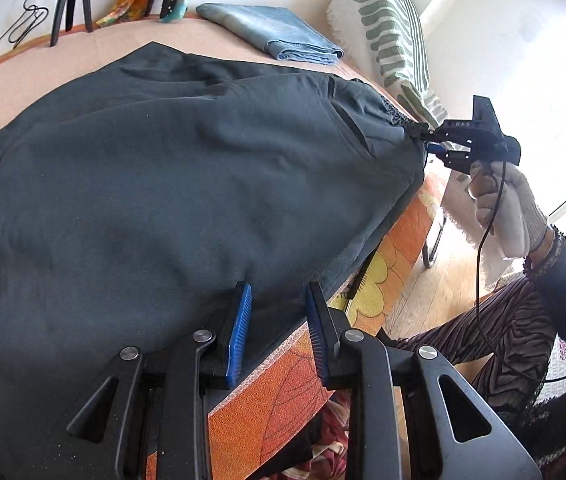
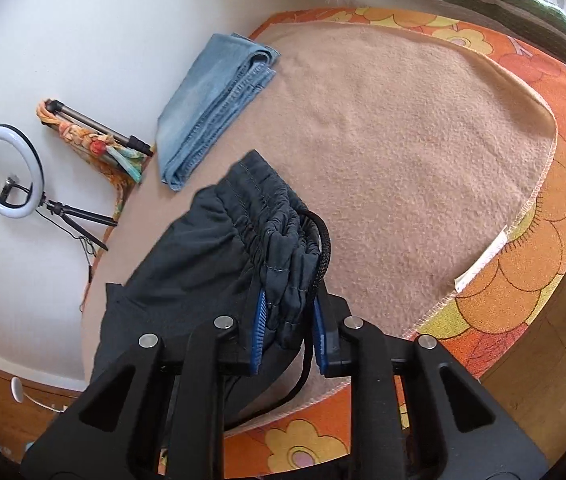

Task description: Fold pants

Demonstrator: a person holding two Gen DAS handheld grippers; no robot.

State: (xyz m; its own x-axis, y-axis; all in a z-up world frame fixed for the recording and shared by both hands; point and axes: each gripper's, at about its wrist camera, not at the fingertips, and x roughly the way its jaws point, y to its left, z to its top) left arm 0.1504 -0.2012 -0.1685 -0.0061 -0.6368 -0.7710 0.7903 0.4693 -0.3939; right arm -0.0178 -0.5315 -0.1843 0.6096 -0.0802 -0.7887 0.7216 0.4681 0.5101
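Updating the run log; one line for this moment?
step: fold pants | right gripper: shut on waistband | left gripper: open over dark pants

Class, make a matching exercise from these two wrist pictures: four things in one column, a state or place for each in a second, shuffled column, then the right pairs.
Column 1
1. dark pants
2. blue jeans
3. left gripper
4. ring light

Column 2
A. folded, lying at the far side of the bed
B. open, fingers apart over the fabric's near edge
C. stands by the white wall
D. waistband clamped in the right gripper

Pairs: 1-D, 2-A, 3-B, 4-C
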